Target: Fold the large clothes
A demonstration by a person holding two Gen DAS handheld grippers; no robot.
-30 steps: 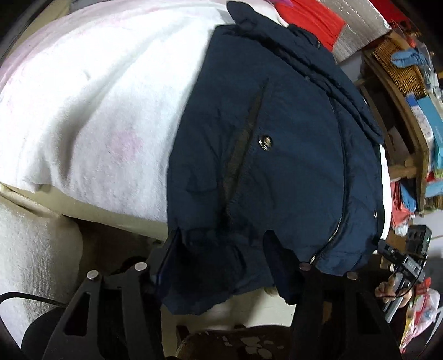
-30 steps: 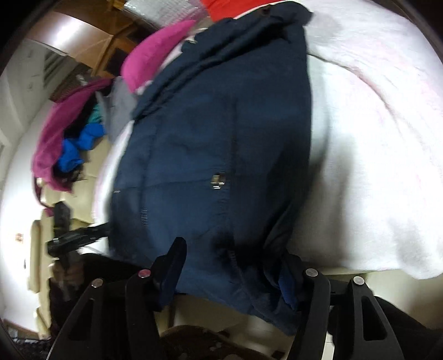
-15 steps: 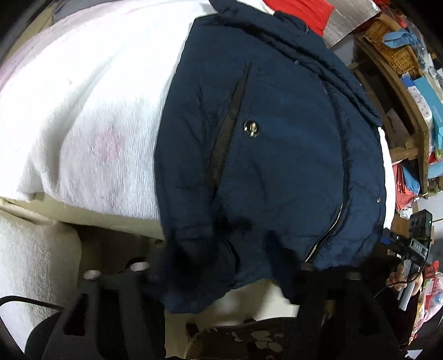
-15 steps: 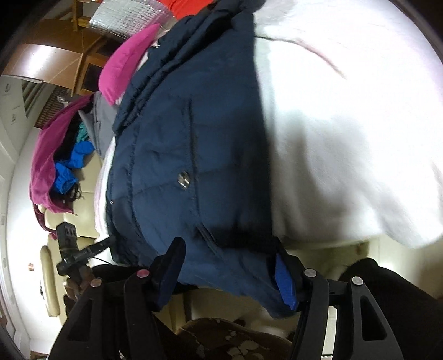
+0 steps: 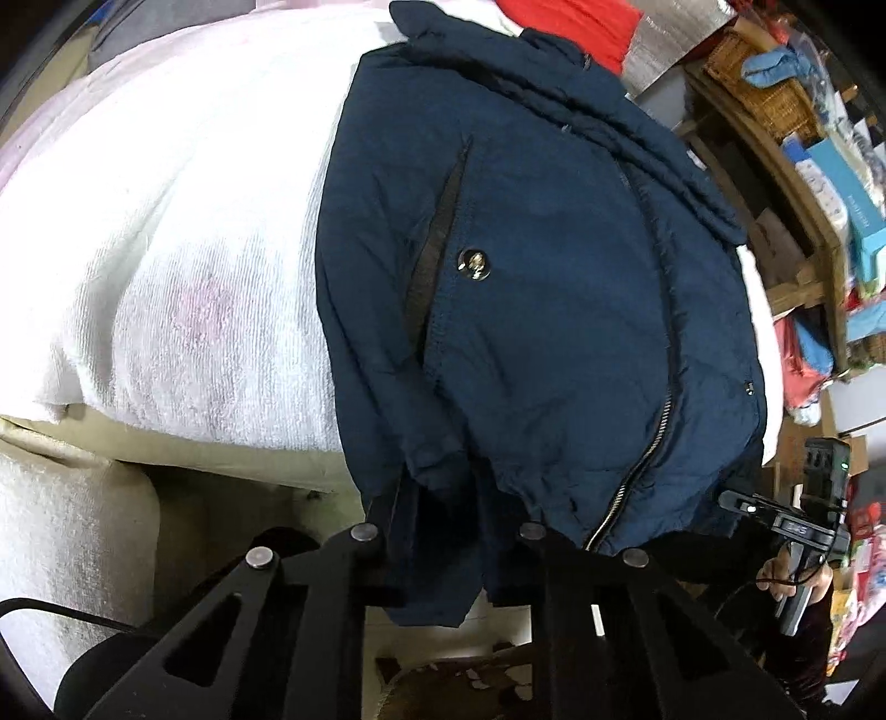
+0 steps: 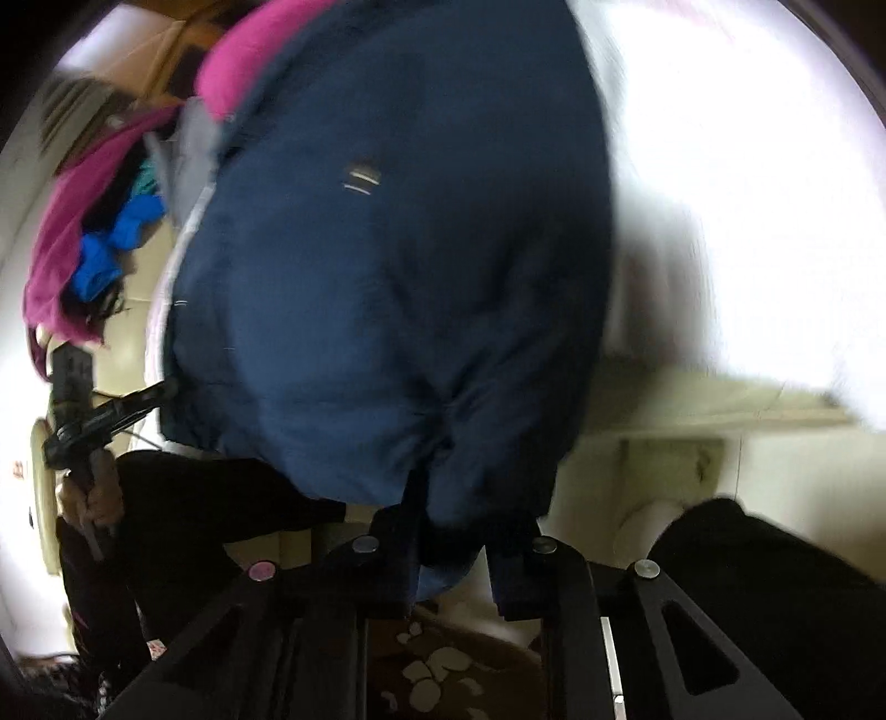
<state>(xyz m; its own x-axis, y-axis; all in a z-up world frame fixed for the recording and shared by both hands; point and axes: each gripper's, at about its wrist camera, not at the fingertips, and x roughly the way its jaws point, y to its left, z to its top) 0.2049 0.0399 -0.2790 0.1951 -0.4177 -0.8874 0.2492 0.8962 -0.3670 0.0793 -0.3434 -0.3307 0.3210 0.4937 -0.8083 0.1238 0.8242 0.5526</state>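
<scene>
A navy padded jacket (image 5: 554, 288) lies on a white blanket (image 5: 183, 249), front up, with its zipper and a snap button showing. Its hem hangs over the near edge of the bed. My left gripper (image 5: 443, 531) is shut on the left part of the hem. In the right wrist view the jacket (image 6: 398, 266) is blurred, and my right gripper (image 6: 451, 531) is shut on the right part of the hem. Each gripper shows in the other's view, the right (image 5: 786, 520) and the left (image 6: 83, 421).
A pile of magenta, blue and grey clothes (image 6: 94, 249) lies beyond the jacket. A red cloth (image 5: 570, 22) lies by the collar. Wooden shelves with baskets and boxes (image 5: 786, 122) stand to the right. A patterned brown rug (image 6: 443, 675) covers the floor below.
Both grippers have closed from open onto the jacket's hem. The jaws are now narrow with fabric bunched between them. The right wrist view is blurred from motion.
</scene>
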